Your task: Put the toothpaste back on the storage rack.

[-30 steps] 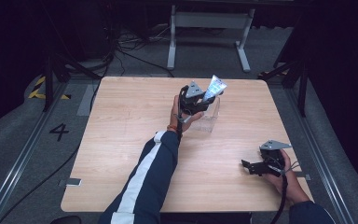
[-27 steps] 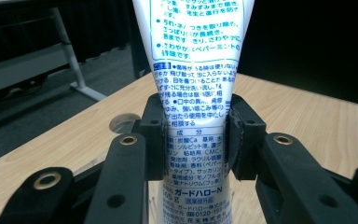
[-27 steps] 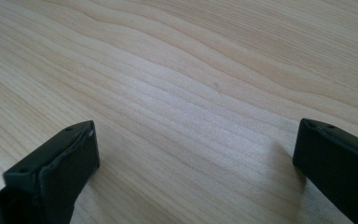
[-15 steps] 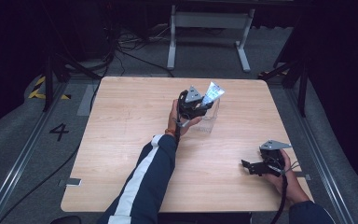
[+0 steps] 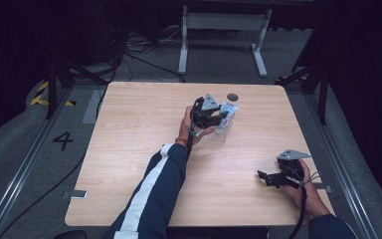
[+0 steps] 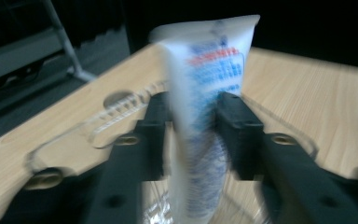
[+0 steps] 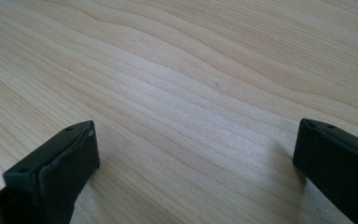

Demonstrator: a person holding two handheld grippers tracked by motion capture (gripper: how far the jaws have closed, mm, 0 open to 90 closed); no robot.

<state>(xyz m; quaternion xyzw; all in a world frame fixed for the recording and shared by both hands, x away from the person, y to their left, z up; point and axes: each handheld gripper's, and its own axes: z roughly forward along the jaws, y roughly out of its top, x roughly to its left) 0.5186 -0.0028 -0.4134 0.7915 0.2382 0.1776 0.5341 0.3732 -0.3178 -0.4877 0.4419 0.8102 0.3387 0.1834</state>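
One pale wooden square table (image 5: 144, 149) bears everything. The left forearm reaches to its far middle, where the left gripper (image 5: 218, 117) clamps one white, blue-printed tube (image 6: 205, 116) over one clear plastic container (image 5: 225, 130). The right gripper (image 5: 266, 178) rests near the table's right front corner, jaws spread wide.

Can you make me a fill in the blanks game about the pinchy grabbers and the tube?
1. The left gripper is shut on a white and blue ____.
2. The right gripper has its jaws wide ____.
3. The table is made of ____.
4. The right gripper sits low over the ____ wood of the table.

Missing words: tube; open; wood; bare
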